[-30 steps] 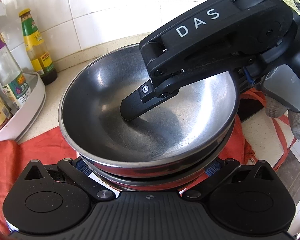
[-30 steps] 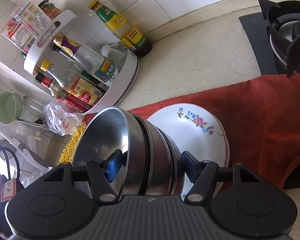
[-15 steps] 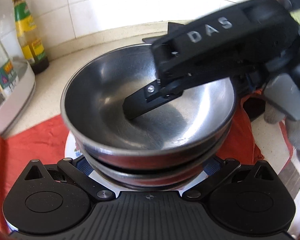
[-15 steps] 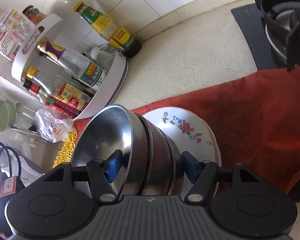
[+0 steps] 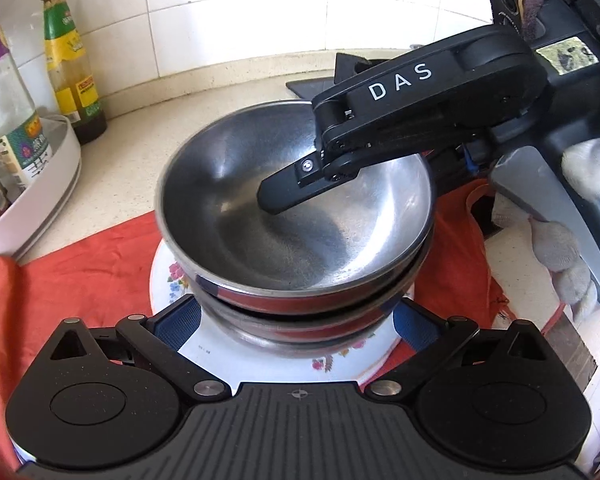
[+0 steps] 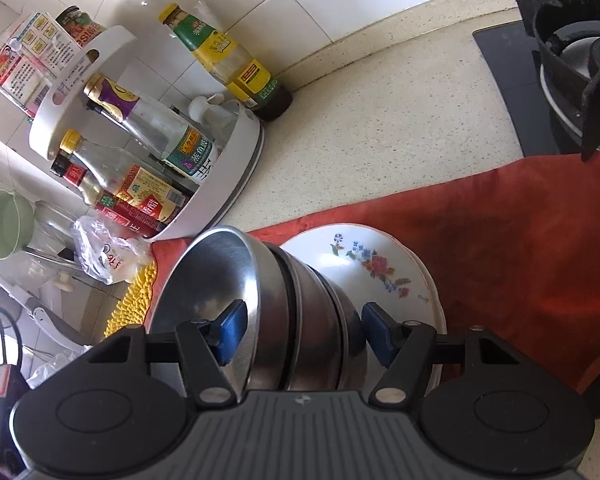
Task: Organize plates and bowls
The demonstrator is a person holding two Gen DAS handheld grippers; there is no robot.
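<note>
The right gripper (image 6: 300,336) is clamping the stack of steel bowls (image 5: 296,216) by its wall, one pad inside the top bowl, one outside. The stack is sitting on the floral plate (image 6: 364,264) just ahead of the left gripper (image 5: 298,320), whose jaws are standing open either side of the stack's base, touching nothing.

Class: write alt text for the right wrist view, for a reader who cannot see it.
The right gripper clamps a stack of steel bowls over a floral plate on a red cloth. Sauce bottles in a white rack stand behind on the counter, with a stove at the far right.
</note>
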